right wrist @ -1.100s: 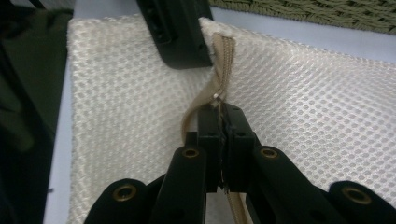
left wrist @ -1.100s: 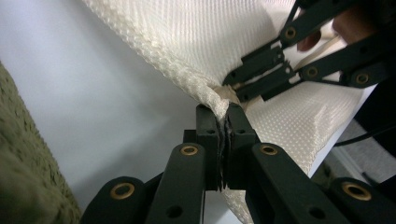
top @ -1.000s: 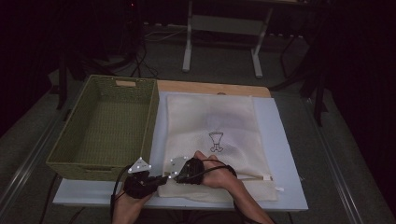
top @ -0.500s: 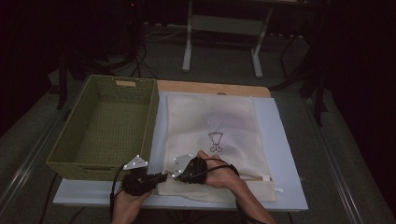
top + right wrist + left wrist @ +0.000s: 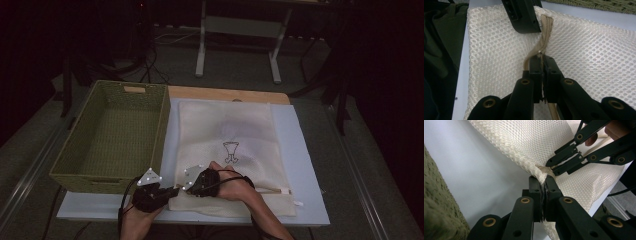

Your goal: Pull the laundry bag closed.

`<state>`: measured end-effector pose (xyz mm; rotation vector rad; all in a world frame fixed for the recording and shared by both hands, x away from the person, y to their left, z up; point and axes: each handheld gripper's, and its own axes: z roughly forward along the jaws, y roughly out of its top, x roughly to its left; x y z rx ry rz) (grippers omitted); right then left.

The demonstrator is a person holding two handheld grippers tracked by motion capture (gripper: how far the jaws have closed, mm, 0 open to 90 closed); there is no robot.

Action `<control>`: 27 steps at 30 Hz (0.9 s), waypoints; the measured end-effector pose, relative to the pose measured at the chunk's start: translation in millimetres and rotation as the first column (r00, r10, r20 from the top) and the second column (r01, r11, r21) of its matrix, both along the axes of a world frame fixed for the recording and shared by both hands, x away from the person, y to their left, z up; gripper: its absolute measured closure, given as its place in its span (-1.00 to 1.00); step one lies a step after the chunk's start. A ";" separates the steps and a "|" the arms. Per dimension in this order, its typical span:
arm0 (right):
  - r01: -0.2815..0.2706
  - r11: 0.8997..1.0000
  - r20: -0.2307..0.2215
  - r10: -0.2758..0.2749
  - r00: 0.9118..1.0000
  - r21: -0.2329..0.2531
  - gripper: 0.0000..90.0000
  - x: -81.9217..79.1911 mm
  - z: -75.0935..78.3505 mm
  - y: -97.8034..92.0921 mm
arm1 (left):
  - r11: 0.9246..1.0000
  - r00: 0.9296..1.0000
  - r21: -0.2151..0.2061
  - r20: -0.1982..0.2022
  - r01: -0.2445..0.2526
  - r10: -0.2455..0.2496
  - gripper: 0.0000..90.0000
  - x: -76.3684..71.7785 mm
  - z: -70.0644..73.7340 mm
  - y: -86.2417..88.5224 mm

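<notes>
A cream mesh bag (image 5: 225, 130) with a small dark print lies flat on a white board (image 5: 300, 150). At its near left corner both grippers meet. My left gripper (image 5: 172, 190) is shut on the corner of the mesh bag (image 5: 524, 140), its tips (image 5: 543, 180) pinching the netting. My right gripper (image 5: 187, 186) is shut on the tan zipper tape (image 5: 546, 25) at the edge of the bag (image 5: 586, 50), its jaws (image 5: 542, 60) pressed together. In the left gripper view the right gripper (image 5: 564, 162) sits just beyond my own jaws. The left gripper (image 5: 524, 15) shows at the top of the right gripper view.
A green woven basket (image 5: 107, 177) stands on the left, touching the board's left side. A wooden strip (image 5: 225, 93) runs along the board's far edge. Metal stand legs (image 5: 202, 45) rise behind the table. Dark floor surrounds it.
The right hand has shifted slightly to the right along the bag's near edge. The left gripper has hardly moved, and both stay shut.
</notes>
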<state>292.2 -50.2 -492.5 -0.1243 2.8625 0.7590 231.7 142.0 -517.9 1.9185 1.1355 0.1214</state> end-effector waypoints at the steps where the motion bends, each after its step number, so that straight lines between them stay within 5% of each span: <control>1: 0.000 1.000 0.002 0.000 1.000 0.001 0.91 0.4 -0.1 -0.1 | 1.000 1.000 0.000 0.000 0.000 0.000 0.94 0.0 0.0 0.0; 12: 0.006 1.000 -0.033 -0.005 0.999 0.010 0.83 5.9 0.3 -1.9 | 1.000 1.000 -0.003 0.012 -0.004 0.004 0.94 -0.3 0.1 0.8; 27: 0.025 0.999 -0.003 -0.025 1.000 -0.027 0.95 4.9 -0.8 -12.8 | 0.998 0.999 -0.045 0.000 -0.032 0.032 0.95 1.9 2.9 9.6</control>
